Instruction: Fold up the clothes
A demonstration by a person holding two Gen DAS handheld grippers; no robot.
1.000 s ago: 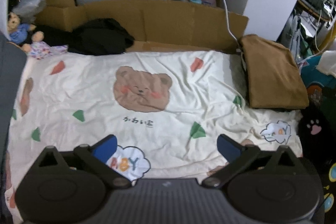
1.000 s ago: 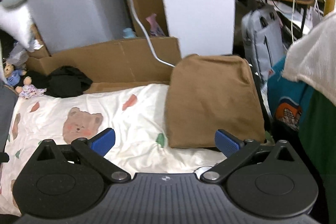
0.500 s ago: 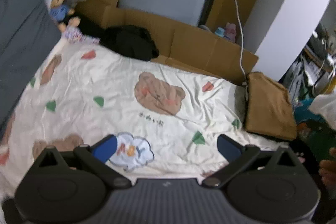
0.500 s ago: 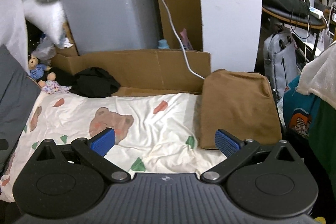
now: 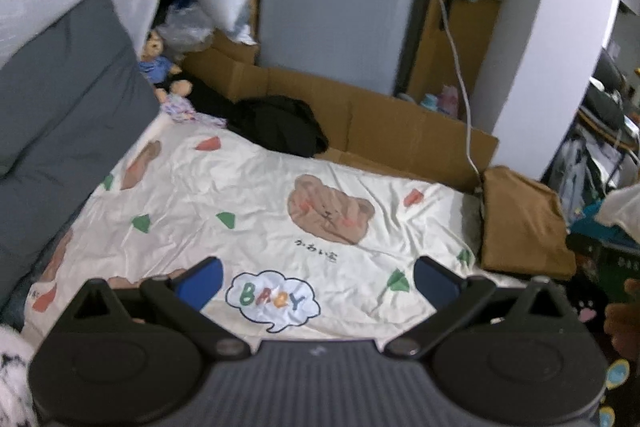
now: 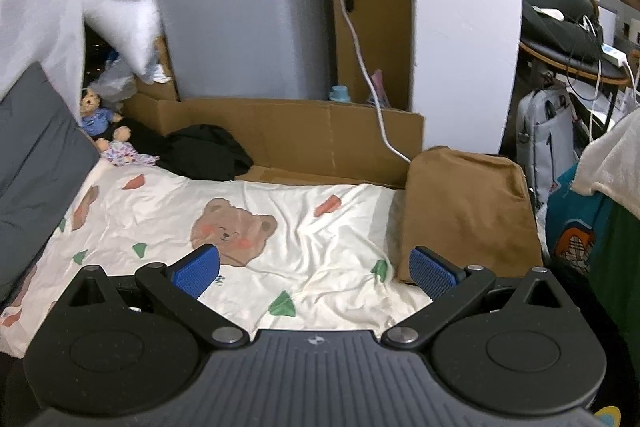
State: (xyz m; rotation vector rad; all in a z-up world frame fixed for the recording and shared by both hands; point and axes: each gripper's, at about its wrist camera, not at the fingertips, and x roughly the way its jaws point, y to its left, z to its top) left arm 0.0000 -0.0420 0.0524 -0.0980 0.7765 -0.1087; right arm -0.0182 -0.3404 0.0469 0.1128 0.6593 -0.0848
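Both the left tongs (image 5: 316,281) and right tongs (image 6: 314,269) hang wide apart, empty, over the cream bear-print bedsheet (image 5: 248,203). The folded brown cloth garment (image 6: 468,211) lies at the sheet's right edge; a crumpled black garment (image 5: 280,125) sits upper centre.

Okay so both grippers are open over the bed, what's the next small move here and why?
Probably reach the left gripper toward the crumpled black garment at the far edge of the bear sheet. The brown garment already lies folded at the right, both grippers are open and hold nothing, the right gripper too, and the black one looks like the only unfolded piece within view.
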